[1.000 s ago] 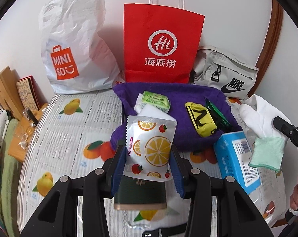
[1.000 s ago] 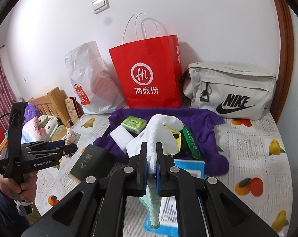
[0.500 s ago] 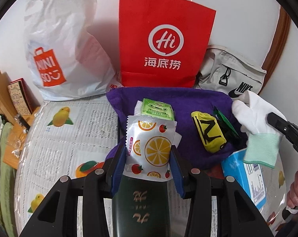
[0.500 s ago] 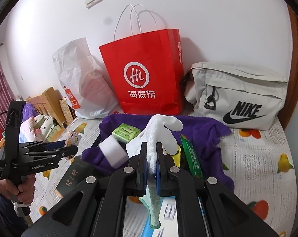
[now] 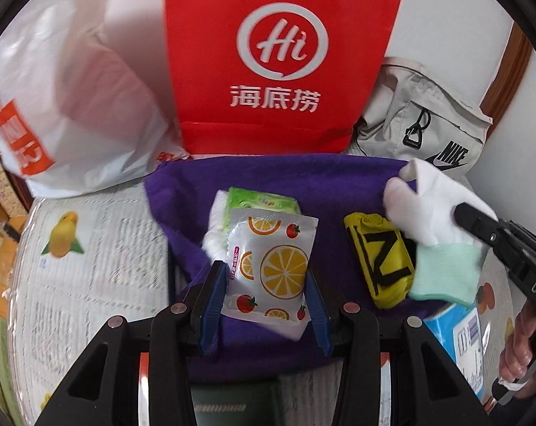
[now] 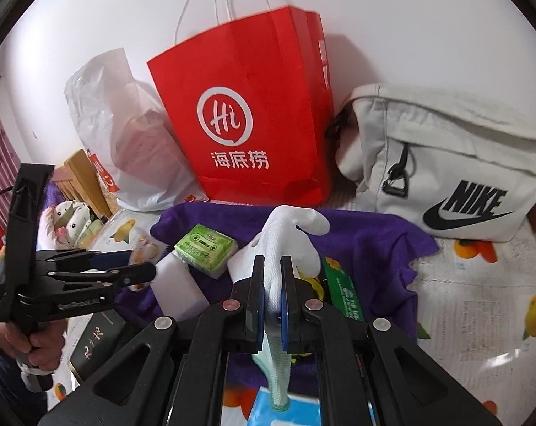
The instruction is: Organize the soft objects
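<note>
My left gripper (image 5: 264, 277) is shut on a fruit-print wipes packet (image 5: 269, 266) and holds it above the purple towel (image 5: 303, 181). My right gripper (image 6: 272, 269) is shut on a white glove with a green cuff (image 6: 285, 234), held over the towel's right side; the glove also shows in the left wrist view (image 5: 434, 206). On the towel lie a green tissue pack (image 6: 205, 248), a white sponge block (image 6: 175, 284), a yellow pouch (image 5: 378, 259) and a green packet (image 6: 342, 294).
A red paper bag (image 6: 253, 113), a white plastic bag (image 6: 125, 135) and a grey Nike bag (image 6: 445, 174) stand against the wall behind the towel. A blue box (image 5: 459, 333) and a dark green box (image 6: 97, 340) lie at the front. The table has a fruit-print cover (image 5: 90, 266).
Both grippers have moved forward toward the towel and bags, each still holding its item. The packet now hangs over the towel instead of over the dark green box.
</note>
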Demonstrator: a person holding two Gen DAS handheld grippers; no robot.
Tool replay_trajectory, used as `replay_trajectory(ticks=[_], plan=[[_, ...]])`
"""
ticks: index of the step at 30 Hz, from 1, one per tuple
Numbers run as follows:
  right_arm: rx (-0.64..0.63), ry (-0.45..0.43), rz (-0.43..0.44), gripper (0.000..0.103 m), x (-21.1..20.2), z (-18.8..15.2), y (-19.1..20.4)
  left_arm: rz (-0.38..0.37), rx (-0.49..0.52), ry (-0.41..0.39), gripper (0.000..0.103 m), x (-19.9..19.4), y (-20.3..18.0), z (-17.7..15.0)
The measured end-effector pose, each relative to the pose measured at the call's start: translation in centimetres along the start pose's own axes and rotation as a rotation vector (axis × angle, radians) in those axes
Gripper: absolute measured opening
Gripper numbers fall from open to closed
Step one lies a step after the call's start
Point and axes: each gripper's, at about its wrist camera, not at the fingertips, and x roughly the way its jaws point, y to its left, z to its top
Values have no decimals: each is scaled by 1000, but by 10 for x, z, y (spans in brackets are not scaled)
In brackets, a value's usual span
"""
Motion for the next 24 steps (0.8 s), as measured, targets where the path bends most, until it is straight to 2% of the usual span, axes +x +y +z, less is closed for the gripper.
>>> replay_trajectory(ticks=[2, 13, 16, 17, 18, 20, 21, 22, 24], plan=[[4, 19, 22, 7, 8, 1, -2, -7, 13, 8, 42, 9, -5, 6], [3, 101, -6, 10, 39, -4, -17, -14, 0, 57, 45, 42, -7, 17], [5, 106, -9, 11, 42, -3, -19, -8, 6, 54, 57, 46, -9, 19], [5, 107, -12, 12, 42, -3, -20, 1, 13, 54, 68, 46, -10, 20], [3, 109, -15, 17, 43, -3, -21, 23, 14, 55, 73, 47, -11, 21], [0, 106, -29, 31, 44, -2, -21, 39, 12, 50, 73, 46, -10, 21], [1, 100, -34, 43, 44, -2, -21, 39, 10, 49, 73, 44, -9, 21], [3, 91, -38, 51, 41, -2, -21, 41, 8, 49, 73, 42, -8, 20], [9, 76, -46, 54, 35, -2, -22, 50, 4, 41, 73, 36, -6, 19]])
